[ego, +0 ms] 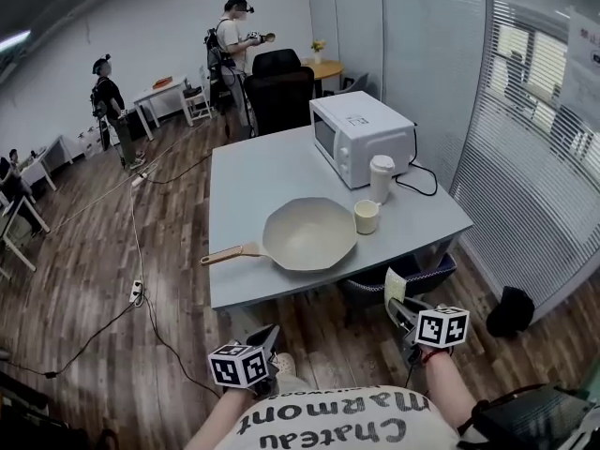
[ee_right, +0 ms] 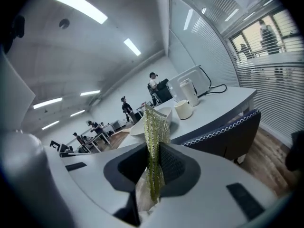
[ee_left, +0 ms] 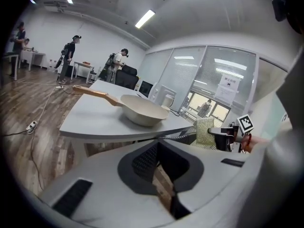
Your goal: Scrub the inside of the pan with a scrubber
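The right gripper view shows the right gripper [ee_right: 153,167] clamped on an olive mesh scrubber [ee_right: 154,137] standing on edge, while the left gripper view shows the left gripper [ee_left: 159,170] pressed together on nothing. The head view alone shows the cream pan [ego: 309,235] whole, near the counter's [ego: 253,172] front edge. Its wooden handle [ego: 230,252] points to the person's left along that edge, and the shirt reads "Chateau Marmont".

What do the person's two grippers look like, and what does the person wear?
The left gripper and right gripper have pale grey shells and dark, textured pads. Each carries a white cube with black square markers. The person wears a white top with dark lettering.
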The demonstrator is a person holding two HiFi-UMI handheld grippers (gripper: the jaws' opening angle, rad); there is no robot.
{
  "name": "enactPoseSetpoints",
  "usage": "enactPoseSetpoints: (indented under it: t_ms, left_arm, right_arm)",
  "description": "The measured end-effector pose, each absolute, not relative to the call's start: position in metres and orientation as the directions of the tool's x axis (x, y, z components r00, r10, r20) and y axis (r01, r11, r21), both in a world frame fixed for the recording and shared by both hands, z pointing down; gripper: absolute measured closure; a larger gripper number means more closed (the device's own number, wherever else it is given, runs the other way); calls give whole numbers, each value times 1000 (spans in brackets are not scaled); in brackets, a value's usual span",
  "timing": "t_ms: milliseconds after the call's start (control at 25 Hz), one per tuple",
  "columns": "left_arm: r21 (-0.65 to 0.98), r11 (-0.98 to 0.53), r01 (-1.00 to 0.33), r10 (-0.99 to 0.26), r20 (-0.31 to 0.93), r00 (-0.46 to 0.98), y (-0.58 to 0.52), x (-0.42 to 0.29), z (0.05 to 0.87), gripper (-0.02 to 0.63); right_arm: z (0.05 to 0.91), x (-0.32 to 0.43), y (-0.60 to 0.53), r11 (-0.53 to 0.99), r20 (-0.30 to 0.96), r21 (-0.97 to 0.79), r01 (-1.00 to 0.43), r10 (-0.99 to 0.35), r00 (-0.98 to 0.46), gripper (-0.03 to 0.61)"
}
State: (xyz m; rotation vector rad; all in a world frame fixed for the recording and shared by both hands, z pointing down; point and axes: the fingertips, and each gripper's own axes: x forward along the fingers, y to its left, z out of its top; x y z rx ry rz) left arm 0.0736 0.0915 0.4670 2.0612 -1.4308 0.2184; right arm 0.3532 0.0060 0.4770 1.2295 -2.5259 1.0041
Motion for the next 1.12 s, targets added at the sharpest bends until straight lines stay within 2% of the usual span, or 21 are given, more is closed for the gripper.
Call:
enactPoseSetpoints:
  t_ms: [280, 1120]
  left_arm:
    - [374, -258, -891, -762, 488, 425, 91, 90, 474, 618]
    - [340, -275, -899, -740, 523, 424, 98, 98, 483, 618]
  right_arm:
    - [493, 355, 17, 437, 448, -494, -751, -613, -651, 512]
    - [496, 362, 17, 446, 449, -485, -753, -611, -651, 512]
